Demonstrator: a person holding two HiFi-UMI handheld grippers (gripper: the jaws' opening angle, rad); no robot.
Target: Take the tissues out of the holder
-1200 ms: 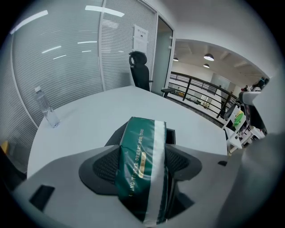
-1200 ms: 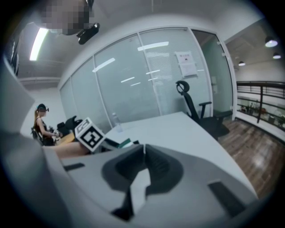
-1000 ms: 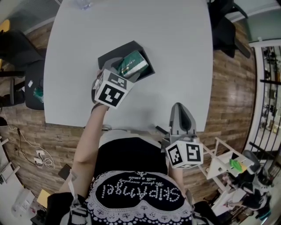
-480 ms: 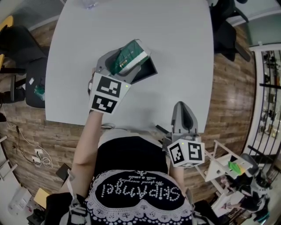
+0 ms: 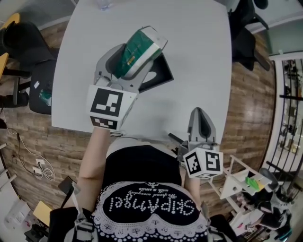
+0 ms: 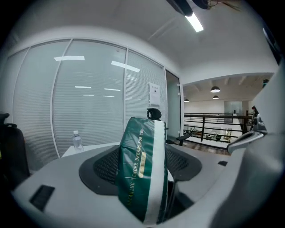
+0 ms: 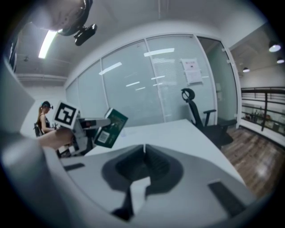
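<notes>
In the head view my left gripper (image 5: 134,53) is shut on a green tissue pack (image 5: 138,48) and holds it in the air above the black holder (image 5: 161,76), which sits on the white table (image 5: 199,52). The left gripper view shows the green pack (image 6: 141,169) upright, clamped between the two pads, and tilted up toward the glass wall. Near the table's front edge my right gripper (image 5: 199,124) rests with its jaws together and nothing in them. In the right gripper view its shut jaws meet at the gripper (image 7: 143,161), and the tissue pack (image 7: 108,128) shows at the left, held by the left gripper.
A clear water bottle (image 5: 105,4) stands at the table's far edge and also shows as a bottle (image 6: 77,141) in the left gripper view. Black office chairs (image 5: 244,29) stand at the far right, with another chair (image 5: 22,43) at the left. A white rack (image 5: 246,184) is by my right side.
My left gripper has risen with the tissue pack, lifting it out of the black holder and up toward the camera. The right gripper has stayed where it was.
</notes>
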